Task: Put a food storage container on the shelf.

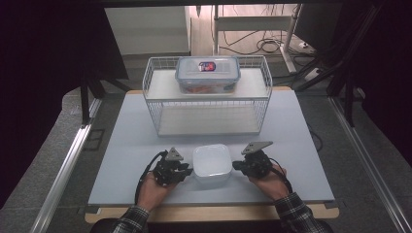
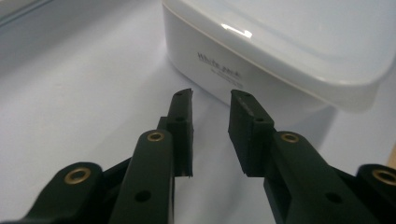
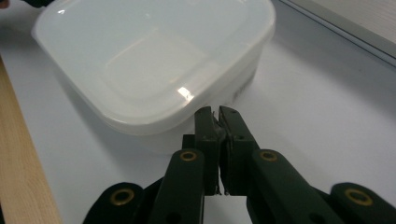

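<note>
high view: white tub (image 1: 212,164) sits lower centre between both grippers; left gripper (image 1: 186,171) fingers slightly parted, empty; right gripper (image 1: 236,166) fingers pressed together, empty.

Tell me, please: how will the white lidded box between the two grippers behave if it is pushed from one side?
The white box looks like smooth, glossy plastic on a smooth table, so it would probably slide, not tip: it is low and wide. Its rounded corners may let it turn under an off-centre push. Its weight cannot be judged.
</note>
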Available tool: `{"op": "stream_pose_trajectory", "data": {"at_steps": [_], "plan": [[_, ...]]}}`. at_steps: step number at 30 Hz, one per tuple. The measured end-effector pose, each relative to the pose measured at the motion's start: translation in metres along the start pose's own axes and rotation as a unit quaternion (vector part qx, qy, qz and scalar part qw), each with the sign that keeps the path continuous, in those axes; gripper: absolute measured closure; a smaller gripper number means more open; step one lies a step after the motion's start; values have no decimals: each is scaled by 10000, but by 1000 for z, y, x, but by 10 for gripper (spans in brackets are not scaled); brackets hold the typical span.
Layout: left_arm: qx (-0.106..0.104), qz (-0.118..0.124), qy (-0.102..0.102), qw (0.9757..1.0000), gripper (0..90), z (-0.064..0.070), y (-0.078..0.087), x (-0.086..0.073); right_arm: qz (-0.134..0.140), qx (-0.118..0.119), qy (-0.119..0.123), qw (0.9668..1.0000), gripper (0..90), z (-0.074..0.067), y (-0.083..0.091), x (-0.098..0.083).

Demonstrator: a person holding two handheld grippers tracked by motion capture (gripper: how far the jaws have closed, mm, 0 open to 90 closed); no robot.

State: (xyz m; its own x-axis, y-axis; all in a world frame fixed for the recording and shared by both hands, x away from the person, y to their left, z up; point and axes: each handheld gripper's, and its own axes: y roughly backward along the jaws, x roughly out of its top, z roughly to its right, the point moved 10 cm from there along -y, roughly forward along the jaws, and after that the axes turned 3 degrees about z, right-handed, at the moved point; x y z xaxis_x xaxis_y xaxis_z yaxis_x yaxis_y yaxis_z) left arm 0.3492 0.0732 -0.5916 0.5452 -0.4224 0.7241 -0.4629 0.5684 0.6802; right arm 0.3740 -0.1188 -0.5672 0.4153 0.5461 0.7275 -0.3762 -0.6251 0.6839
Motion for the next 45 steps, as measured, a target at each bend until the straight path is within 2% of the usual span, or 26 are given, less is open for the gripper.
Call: {"op": "stream_pose_trajectory", "data": {"at_steps": [2,5,7,10,12,13,16,20,22,24,30,33,34,36,39,40,42,43,45], "plan": [[69,14,47,10000,714,-3,-1,2,-33,-6,44,10000,871,-2,-1,0],[180,43,113,9998,727,-9,-2,5,-96,70,-18,9999,870,-7,0,-2],[171,44,128,9998,726,-11,-3,6,-121,81,14,9999,861,-10,0,-2],[161,101,206,9996,714,-18,5,8,-84,68,-7,9999,832,-9,3,0],[12,203,330,9992,713,-20,14,11,-21,53,-72,10000,798,-5,8,2],[-145,281,417,9986,704,-20,19,14,8,88,-153,9998,769,-3,11,3],[-547,473,609,9955,638,-16,31,23,92,279,-423,9987,706,-1,18,7],[-711,556,576,9943,570,-9,36,32,182,410,-510,9977,672,-1,24,16],[-857,593,653,9924,548,-5,35,35,200,490,-562,9970,636,-3,24,21],[-958,561,710,9913,530,-3,31,36,173,540,-578,9967,603,-5,21,25],[-1048,386,726,9911,461,0,23,38,-7,625,-701,9956,513,-5,7,28],[-1073,175,664,9919,409,2,16,35,-68,758,-863,9934,481,-3,2,29],[-1029,82,610,9928,405,2,13,33,-103,808,-908,9925,470,-3,0,29],[-1160,125,738,9904,393,3,10,34,-164,895,-969,9911,445,-4,-3,29],[-1250,129,862,9883,386,2,9,33,-243,871,-969,9912,442,-4,-4,29],[-1299,121,945,9869,387,2,8,33,-250,861,-966,9913,447,-4,-4,30],[-1521,85,1217,9808,410,4,7,30,-302,851,-1031,9906,462,-5,-3,29],[-1572,85,1273,9793,405,4,7,30,-314,862,-1056,9902,465,-5,-3,29],[-1564,80,1305,9790,412,5,8,29,-314,901,-1150,9888,480,-5,-3,28]]}}
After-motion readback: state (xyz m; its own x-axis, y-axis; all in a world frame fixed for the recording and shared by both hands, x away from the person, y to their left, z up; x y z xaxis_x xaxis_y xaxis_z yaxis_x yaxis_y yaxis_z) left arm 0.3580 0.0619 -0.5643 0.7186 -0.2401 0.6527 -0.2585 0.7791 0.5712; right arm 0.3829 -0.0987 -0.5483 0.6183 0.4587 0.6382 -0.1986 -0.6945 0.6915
